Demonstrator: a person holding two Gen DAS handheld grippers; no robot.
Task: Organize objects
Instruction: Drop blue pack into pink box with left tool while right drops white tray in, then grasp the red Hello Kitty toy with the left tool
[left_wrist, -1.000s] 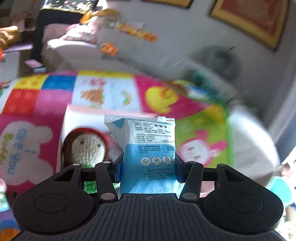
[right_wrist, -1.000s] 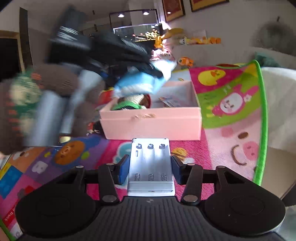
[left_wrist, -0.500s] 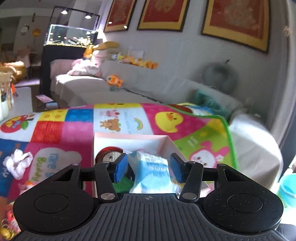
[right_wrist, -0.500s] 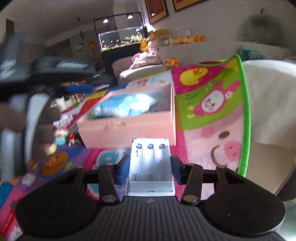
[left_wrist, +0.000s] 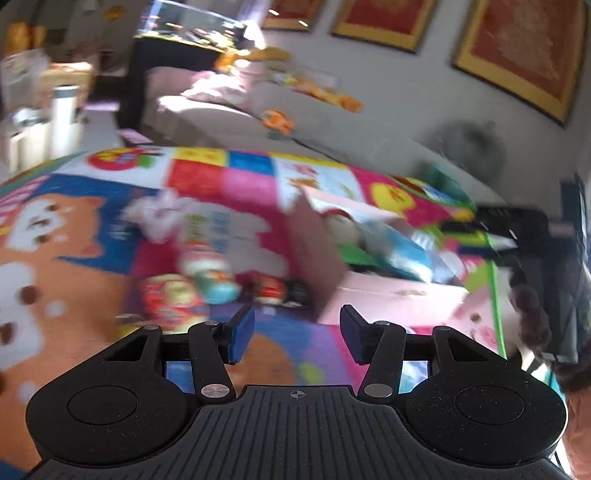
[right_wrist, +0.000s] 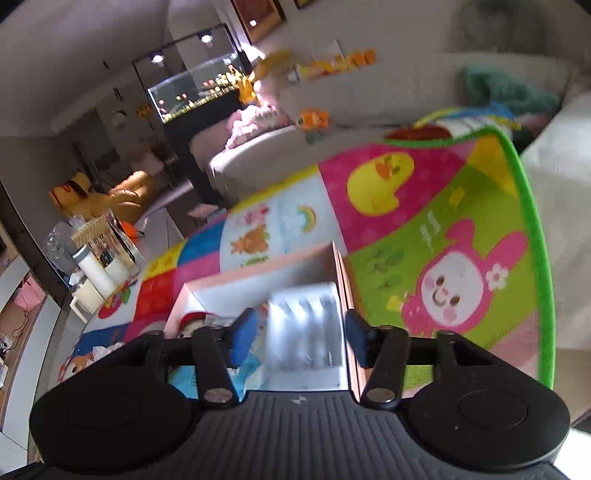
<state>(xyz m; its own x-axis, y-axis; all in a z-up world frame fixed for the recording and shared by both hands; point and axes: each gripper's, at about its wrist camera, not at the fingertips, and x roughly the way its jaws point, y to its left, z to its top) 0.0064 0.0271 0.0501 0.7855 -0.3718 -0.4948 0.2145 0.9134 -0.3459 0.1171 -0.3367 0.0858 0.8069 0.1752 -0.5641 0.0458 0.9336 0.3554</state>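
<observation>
While left tongs (left_wrist: 297, 338) gape empty, right tongs (right_wrist: 299, 334) are opening — blurred battery holder (right_wrist: 304, 334) seemingly loose.

No text, label or number can be read in either view. The play mat (right_wrist: 436, 206) bears small lettering beside its pink rabbit, right of centre, too blurred to read.

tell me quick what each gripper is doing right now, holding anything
Left gripper: open, nothing between its fingers.
Right gripper: jaws opening, the white battery holder is between the fingers but no longer gripped, over the pink box.
</observation>
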